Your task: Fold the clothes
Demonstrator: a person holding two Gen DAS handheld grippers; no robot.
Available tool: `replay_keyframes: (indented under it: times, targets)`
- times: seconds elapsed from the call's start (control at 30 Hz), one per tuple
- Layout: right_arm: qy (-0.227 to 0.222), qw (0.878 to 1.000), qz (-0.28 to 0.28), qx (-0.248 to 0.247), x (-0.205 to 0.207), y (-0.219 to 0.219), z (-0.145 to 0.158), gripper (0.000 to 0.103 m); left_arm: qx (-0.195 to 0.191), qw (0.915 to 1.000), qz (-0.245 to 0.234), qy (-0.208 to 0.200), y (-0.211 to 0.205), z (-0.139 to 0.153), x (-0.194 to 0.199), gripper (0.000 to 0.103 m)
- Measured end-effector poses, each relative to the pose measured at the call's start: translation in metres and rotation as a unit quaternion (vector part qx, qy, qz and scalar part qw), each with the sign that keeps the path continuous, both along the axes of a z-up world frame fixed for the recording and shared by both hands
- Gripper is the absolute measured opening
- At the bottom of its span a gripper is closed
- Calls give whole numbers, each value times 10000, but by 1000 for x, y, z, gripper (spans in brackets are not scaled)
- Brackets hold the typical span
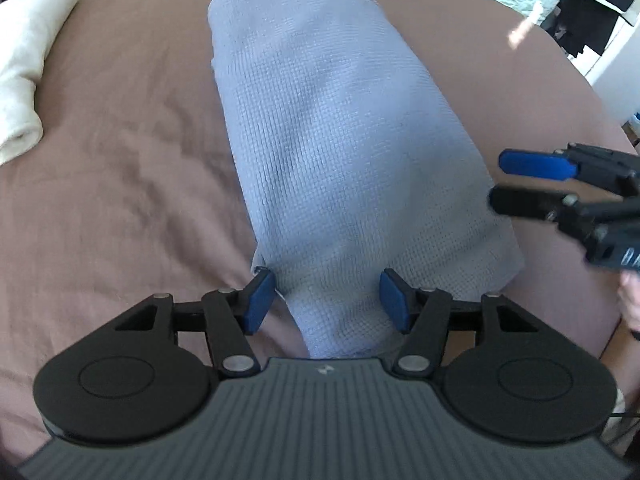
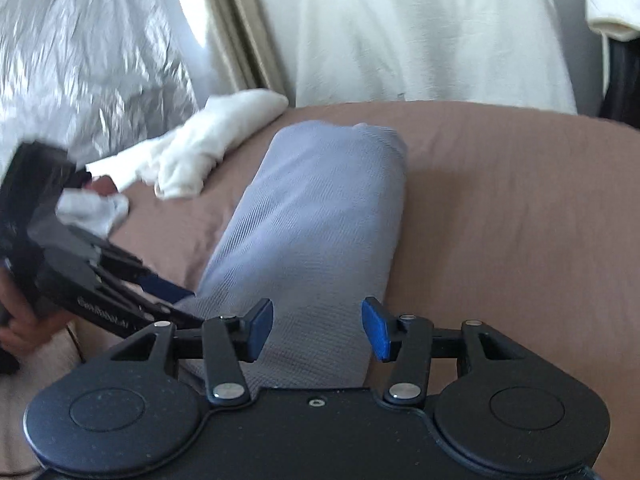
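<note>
A light blue waffle-knit garment (image 1: 332, 140) lies folded into a long narrow strip on the brown bed sheet (image 1: 120, 180). My left gripper (image 1: 328, 300) hangs open over its near end, with one blue pad on either side of the cloth and neither pressing it. The right gripper (image 1: 500, 182) comes in from the right edge, open, beside the strip's near right corner. In the right wrist view the same garment (image 2: 320, 208) runs away from my open right gripper (image 2: 318, 328), which straddles its near end. The left gripper (image 2: 188, 306) reaches the strip's left corner.
A crumpled white cloth (image 1: 20, 80) lies at the sheet's left edge, also seen as the white cloth (image 2: 208, 148). Silver foil-like sheeting (image 2: 80, 60) and cream fabric (image 2: 420, 32) stand behind the bed. Dark clothes (image 1: 592, 12) hang at the far right. A hand (image 2: 24, 328) holds the left gripper.
</note>
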State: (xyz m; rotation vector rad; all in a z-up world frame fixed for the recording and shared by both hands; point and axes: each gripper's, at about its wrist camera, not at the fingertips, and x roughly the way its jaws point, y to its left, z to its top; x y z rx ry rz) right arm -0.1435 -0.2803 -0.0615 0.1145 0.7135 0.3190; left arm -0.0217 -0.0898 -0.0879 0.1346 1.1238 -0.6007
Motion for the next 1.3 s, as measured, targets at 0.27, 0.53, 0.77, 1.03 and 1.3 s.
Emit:
replay_keyframes:
  times: [0.27,0.53,0.77,1.03,1.3]
  targets:
    - [-216,9943,-33,-1040,3,19,-5,19,10,9998,117,161,-7,-11,10,60]
    - [56,9922,-1223,-233,13,-45,9,0,4,9998,135,143,-7,-15,12,63]
    - [247,9911,-918,936,45,-61,17,69,-1260,9892,744,-30,30,9,37,62]
    - [1316,9706,-89,2012,132,-68,-15,86,-1719,9751,1172,770,29,-25,89,63]
    - [1401,9533,594,2610,201,-85,-44,67,-1676,9784,939,759,1,-37,88,66]
